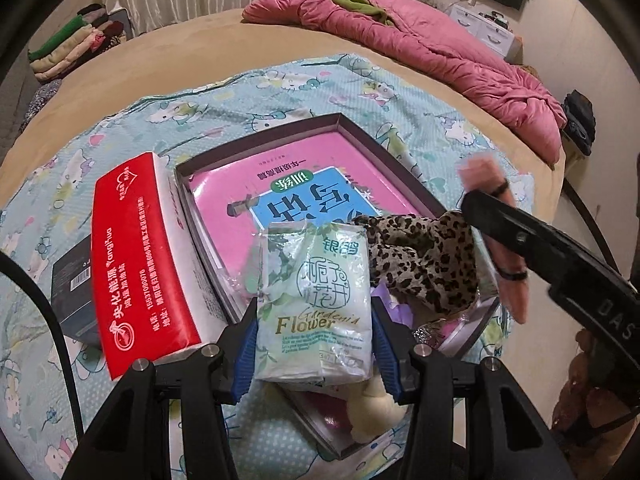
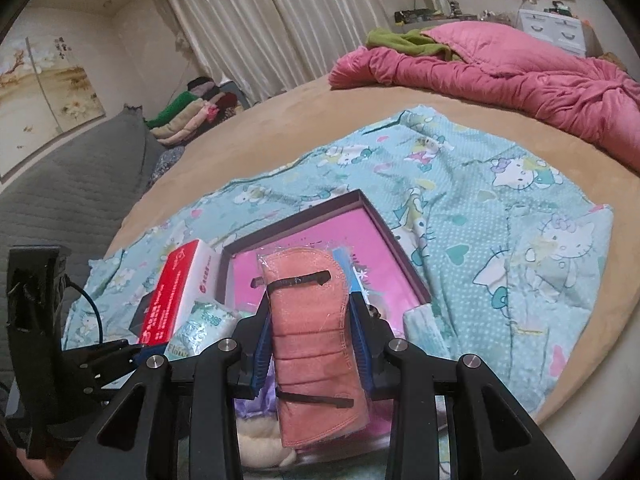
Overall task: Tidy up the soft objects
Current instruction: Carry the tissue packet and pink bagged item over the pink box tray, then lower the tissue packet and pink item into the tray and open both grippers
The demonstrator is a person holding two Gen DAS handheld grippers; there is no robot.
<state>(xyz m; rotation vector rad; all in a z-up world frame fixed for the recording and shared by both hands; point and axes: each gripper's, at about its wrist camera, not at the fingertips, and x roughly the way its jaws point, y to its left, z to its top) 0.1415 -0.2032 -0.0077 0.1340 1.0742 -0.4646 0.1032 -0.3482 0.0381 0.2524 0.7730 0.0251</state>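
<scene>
My left gripper (image 1: 314, 340) is shut on a green and white Flower tissue pack (image 1: 314, 300) and holds it above the near end of a dark open box (image 1: 384, 148). The box holds a pink book (image 1: 312, 188), a leopard-print cloth (image 1: 424, 256) and a cream plush item (image 1: 376, 408). My right gripper (image 2: 312, 340) is shut on a salmon-pink wrapped mask (image 2: 310, 336) with black ear loops, over the same box (image 2: 400, 240). The mask also shows in the left wrist view (image 1: 504, 256). The tissue pack shows at the lower left of the right wrist view (image 2: 204, 328).
A red and white tissue box (image 1: 140, 256) lies left of the dark box, with a small black box (image 1: 74, 300) beside it. All rest on a Hello Kitty sheet (image 2: 500, 220) on a tan bed. A pink quilt (image 2: 520, 76) lies at the far side. Folded clothes (image 2: 188, 112) are stacked far left.
</scene>
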